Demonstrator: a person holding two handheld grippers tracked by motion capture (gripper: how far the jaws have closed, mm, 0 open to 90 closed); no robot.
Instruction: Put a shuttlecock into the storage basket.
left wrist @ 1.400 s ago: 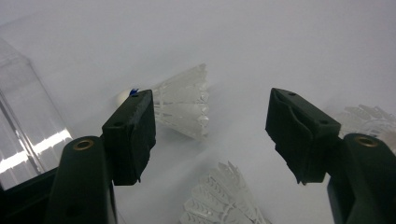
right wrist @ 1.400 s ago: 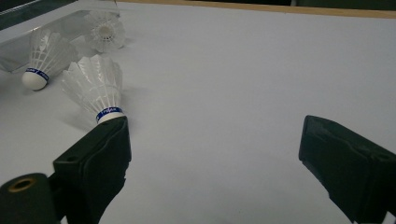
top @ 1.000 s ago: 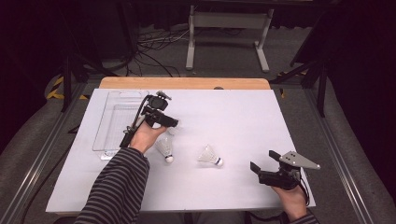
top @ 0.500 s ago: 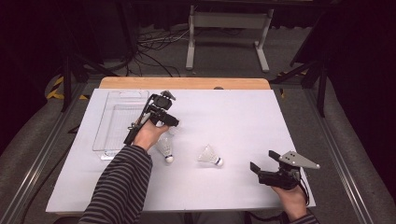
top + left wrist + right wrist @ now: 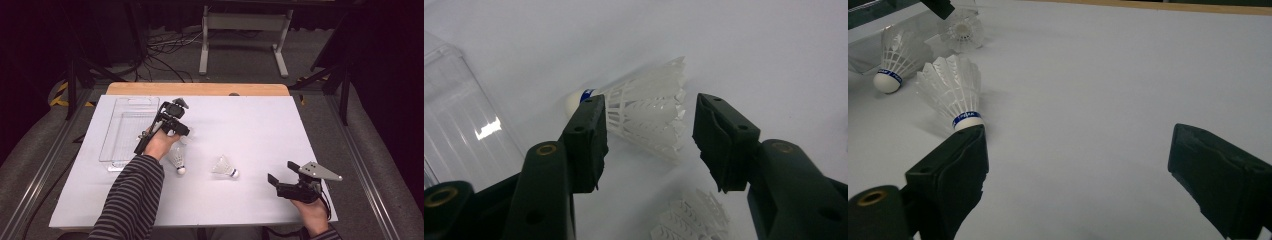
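A white sheet (image 5: 250, 135) is covering the wooden table (image 5: 200, 89), with grey floor, cables and a metal stand lying beyond. The left gripper (image 5: 649, 137) is hovering released over a shuttlecock (image 5: 644, 107) beside the clear tray (image 5: 122, 132). The right gripper (image 5: 279, 181) is resting with jaws spread near the front edge, and two more shuttlecocks (image 5: 224, 166) (image 5: 177, 161) are lying mid-sheet.

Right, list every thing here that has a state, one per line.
left gripper: open, jaws either side of a shuttlecock
right gripper: open, holding nothing
three shuttlecocks: all lying on their sides on the table
clear tray: looks empty
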